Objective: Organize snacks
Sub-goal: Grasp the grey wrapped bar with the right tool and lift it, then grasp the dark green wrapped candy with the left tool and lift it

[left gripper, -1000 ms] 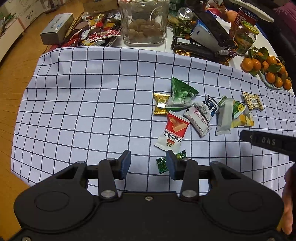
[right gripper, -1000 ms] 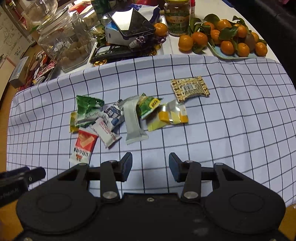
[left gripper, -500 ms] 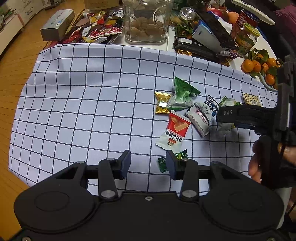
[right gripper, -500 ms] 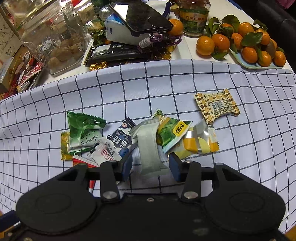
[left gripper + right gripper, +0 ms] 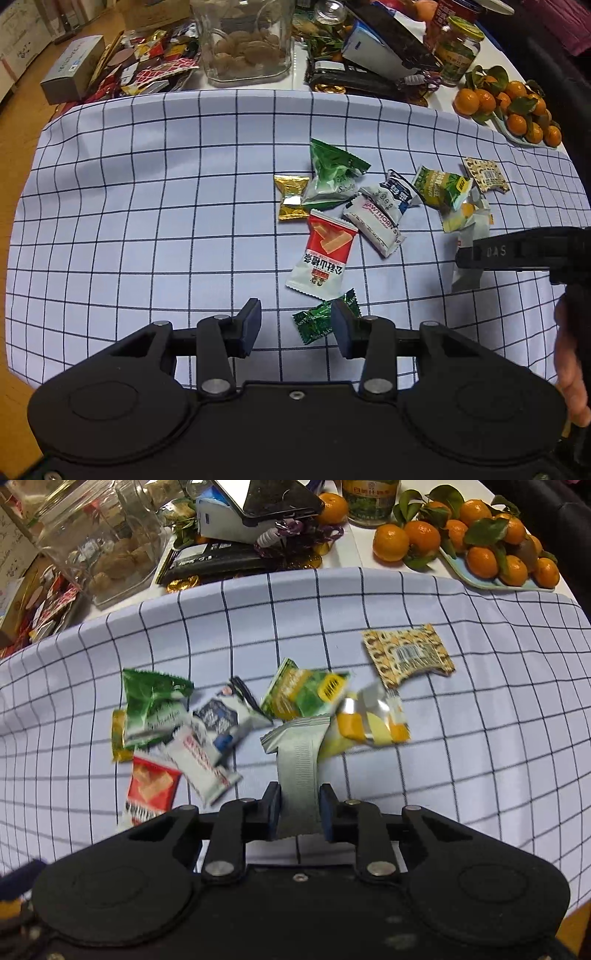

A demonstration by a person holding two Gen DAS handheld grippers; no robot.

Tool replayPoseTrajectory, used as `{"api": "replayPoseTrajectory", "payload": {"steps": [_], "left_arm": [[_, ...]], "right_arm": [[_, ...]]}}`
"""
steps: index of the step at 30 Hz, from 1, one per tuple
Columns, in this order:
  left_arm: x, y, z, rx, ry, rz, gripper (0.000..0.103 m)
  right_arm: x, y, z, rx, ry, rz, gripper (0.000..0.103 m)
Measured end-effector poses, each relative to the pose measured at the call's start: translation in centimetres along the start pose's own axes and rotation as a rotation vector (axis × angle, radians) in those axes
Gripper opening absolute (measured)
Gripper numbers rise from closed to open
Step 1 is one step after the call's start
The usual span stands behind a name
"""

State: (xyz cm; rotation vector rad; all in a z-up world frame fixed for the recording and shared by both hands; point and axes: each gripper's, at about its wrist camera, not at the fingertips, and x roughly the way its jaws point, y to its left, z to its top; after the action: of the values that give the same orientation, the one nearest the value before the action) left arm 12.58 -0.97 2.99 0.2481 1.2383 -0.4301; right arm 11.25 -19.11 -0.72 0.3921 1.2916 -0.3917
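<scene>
Checked cloth (image 5: 443,775), right tongs (image 5: 298,808) closing on grey packet (image 5: 299,764)

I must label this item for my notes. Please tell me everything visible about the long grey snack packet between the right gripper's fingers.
The grey packet is a long, matte, foil-like wrapper with a ribbed centre seam and crimped top edge. It lies lengthwise on the checked cloth. The right gripper is closing on its near end, pads at both sides. Its far end touches the yellow packet and green packet.

"HAWTHORN" is printed on a white wrapper (image 5: 376,223), and "DAS" on the right hand-held gripper (image 5: 517,253).
</scene>
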Motion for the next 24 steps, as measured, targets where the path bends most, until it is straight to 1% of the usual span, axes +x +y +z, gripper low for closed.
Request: {"api": "replayPoseTrajectory", "payload": {"steps": [3, 7, 10, 11, 14, 16, 20, 24], "left_arm": [[0.7, -0.9, -0.3, 0.057, 0.009, -0.012, 0.049], [1.8, -2.2, -0.9, 0.163, 0.023, -0.03, 0.049], [2.4, -3.1, -1.6, 0.238, 0.024, -0.011, 0.049], [2.6, -3.3, -1.8, 0.257, 0.024, -0.003, 0.049], [3.2, -3.4, -2.2, 0.287, 0.027, 0.004, 0.049], [3.6, -3.3, -2.3, 0.303, 0.029, 0.002, 0.049], [4.2, -3.5, -2.6, 0.333, 0.021, 0.015, 0.049], [4.7, -3.7, -2.5, 0.331, 0.019, 0.025, 0.049]], "right_arm": [[-1.1, -1.1, -1.2, -0.005, 0.017, -0.01, 0.022], [-2.0, -2.5, -2.2, 0.003, 0.049, 0.0, 0.022], [-1.8, -3.5, -2.4, 0.024, 0.066, 0.016, 0.022], [-1.7, -3.6, -2.4, 0.027, 0.07, 0.009, 0.022], [-1.3, -3.9, -2.4, 0.024, 0.079, -0.027, 0.022], [-0.9, -4.1, -2.4, 0.014, 0.096, -0.031, 0.022], [-0.4, -4.3, -2.5, 0.019, 0.137, 0.005, 0.022], [0.0, -3.9, -2.5, 0.011, 0.14, 0.003, 0.022]]}}
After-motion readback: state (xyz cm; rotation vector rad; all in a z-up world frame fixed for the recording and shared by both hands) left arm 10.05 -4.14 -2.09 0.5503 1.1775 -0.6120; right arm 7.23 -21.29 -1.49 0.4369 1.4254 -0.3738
